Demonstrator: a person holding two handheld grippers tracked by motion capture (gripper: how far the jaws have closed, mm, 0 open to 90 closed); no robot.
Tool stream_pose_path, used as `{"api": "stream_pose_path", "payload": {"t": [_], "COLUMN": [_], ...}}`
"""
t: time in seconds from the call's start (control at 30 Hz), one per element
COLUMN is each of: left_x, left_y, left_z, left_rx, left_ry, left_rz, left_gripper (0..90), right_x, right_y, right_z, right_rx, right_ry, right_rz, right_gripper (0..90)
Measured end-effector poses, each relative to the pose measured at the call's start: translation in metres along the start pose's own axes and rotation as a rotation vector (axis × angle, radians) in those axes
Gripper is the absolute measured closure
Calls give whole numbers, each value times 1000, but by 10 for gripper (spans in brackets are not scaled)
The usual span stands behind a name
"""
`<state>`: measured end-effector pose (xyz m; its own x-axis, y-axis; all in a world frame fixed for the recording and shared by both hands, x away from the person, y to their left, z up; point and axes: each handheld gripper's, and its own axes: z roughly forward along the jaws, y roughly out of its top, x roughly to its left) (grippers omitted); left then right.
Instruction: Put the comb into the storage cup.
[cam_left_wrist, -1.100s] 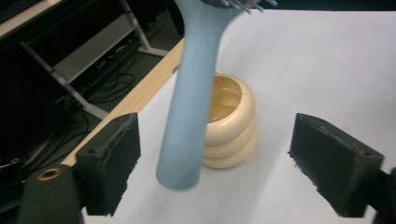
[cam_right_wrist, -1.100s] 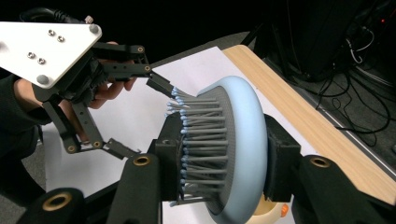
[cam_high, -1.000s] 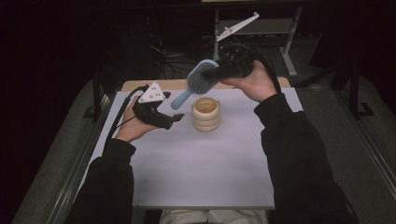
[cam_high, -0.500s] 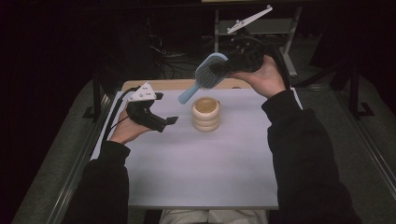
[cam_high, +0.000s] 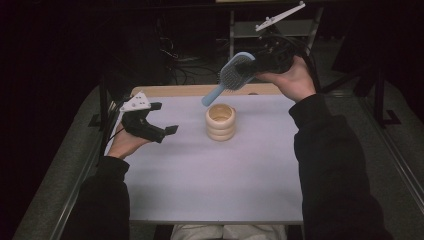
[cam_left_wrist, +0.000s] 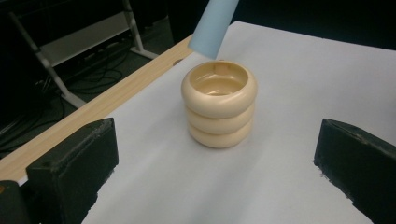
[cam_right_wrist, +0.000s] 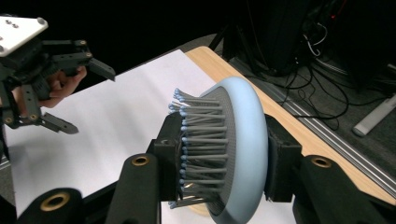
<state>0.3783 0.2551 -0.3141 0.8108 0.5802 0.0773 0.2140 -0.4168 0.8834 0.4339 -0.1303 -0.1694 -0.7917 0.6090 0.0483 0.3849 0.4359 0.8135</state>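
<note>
Lifted toward the frame's upper right since a second ago, the right gripper (cam_high: 250, 67) stays clamped on the blue hairbrush (cam_high: 231, 76), handle tip above the ringed holder (cam_high: 220, 121), not yet in; left gripper (cam_high: 162, 120), just opened, empty at left.

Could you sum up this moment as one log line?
right claw: shut on brush, handle over cup | left claw: open, empty, beside cup

I can read no text, label, brand, number or sign anywhere here, on my tools, on the table or in the dark background.
</note>
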Motion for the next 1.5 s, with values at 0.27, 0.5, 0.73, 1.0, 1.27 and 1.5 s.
{"api": "stream_pose_path", "payload": {"t": [0.27, 0.5, 0.73, 1.0, 1.27, 1.5], "left_x": [8, 12, 12, 13, 15, 15], "left_y": [-17, -27, -36, -46, -60, -73], "left_z": [-9, -18, -26, -36, -44, -48], "left_rx": [-5, -32, -46, -63, -57, -52], "left_ry": [24, 37, 42, 55, 71, 79], "left_rz": [-36, -64, -70, -88, -107, -124], "left_gripper": [0, 0, 0, 0, 0, 0], "right_x": [-8, -13, -19, -26, -31, -31], "right_y": [-3, -7, -13, -23, -31, -36], "right_z": [-7, -13, -16, -16, -10, 2], "right_rx": [-6, -9, -5, 5, 17, 38], "right_ry": [-4, -26, -43, -49, -49, -49], "right_rz": [15, 16, 22, 44, 52, 51], "right_gripper": [564, 563, 563, 561, 560, 560]}}
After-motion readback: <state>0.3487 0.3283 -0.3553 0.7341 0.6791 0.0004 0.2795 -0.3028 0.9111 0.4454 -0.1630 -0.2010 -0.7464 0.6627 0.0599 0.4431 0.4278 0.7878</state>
